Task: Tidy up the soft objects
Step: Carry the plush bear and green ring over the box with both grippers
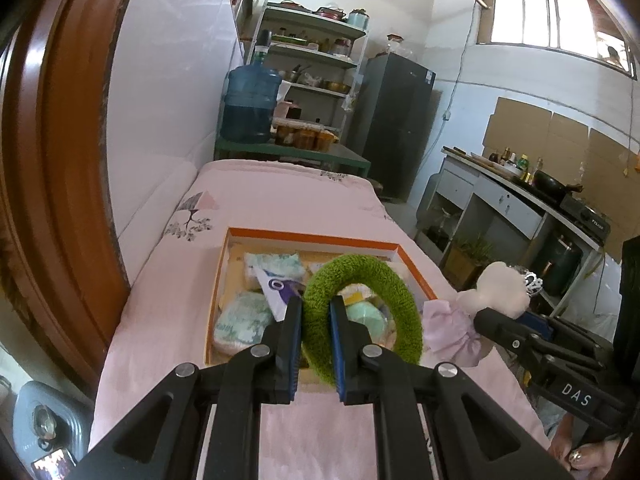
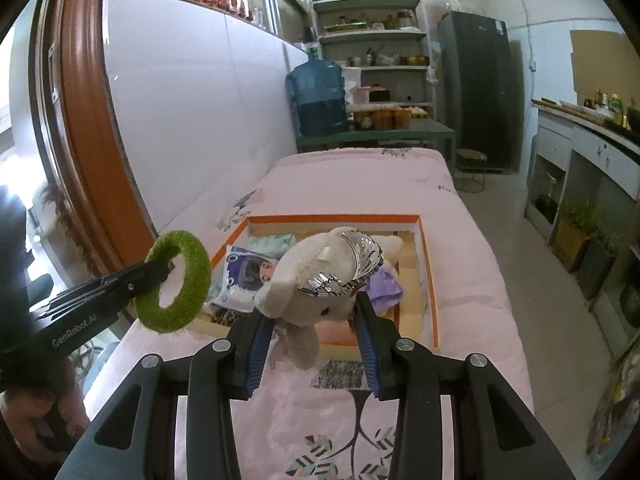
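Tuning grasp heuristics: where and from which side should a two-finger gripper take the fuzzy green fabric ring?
Grip the fuzzy green fabric ring across its band, one finger through the hole and one outside, coming from the ring's near edge. The left gripper holds it just so: the band is narrow and compresses between the pads, while the whole ring is likely too wide and soft to pinch.

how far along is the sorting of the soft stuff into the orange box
Done: several soft packs already lie in the orange box. In hand: the left gripper pinches the green fuzzy ring; the right gripper holds the crowned plush toy. Left: both are above the box, not yet set down.
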`<state>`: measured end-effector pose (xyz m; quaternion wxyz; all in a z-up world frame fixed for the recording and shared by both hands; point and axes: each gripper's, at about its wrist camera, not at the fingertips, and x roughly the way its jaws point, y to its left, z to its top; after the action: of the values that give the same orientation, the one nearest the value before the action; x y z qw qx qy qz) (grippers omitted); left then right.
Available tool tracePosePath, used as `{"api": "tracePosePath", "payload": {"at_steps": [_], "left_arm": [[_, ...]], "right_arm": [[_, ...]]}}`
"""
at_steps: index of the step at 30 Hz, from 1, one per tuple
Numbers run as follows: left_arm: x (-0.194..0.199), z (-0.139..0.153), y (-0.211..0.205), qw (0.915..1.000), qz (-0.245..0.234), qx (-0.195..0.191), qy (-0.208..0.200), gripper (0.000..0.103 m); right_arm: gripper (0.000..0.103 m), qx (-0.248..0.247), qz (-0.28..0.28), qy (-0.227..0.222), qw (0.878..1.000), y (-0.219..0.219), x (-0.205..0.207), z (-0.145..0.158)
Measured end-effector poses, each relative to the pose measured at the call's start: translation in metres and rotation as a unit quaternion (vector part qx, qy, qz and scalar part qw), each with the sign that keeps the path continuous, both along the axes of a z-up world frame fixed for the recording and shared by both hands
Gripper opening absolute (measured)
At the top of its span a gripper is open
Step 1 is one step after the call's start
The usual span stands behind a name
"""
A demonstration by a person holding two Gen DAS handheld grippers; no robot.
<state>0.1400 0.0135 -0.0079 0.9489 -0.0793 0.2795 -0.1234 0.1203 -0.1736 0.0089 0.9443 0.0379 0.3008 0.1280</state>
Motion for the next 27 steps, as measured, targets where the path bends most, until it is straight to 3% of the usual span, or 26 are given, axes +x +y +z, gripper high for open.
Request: {"api": "tracePosePath", "payload": {"at_steps": [15, 27], "left_arm": [[0.033, 0.014, 0.001, 0.9999, 0.004, -0.013, -0.01, 0.014], [0.063, 0.013, -0.005, 0.9996, 0.009, -0.026, -0.007, 0.014]], "right_arm": [[0.041, 0.018, -0.023, -0.014, 0.999, -0.024, 0.021, 0.012], [0.041, 0.077, -0.027, -0.016, 0.997, -0.029, 0.057, 0.013]]}}
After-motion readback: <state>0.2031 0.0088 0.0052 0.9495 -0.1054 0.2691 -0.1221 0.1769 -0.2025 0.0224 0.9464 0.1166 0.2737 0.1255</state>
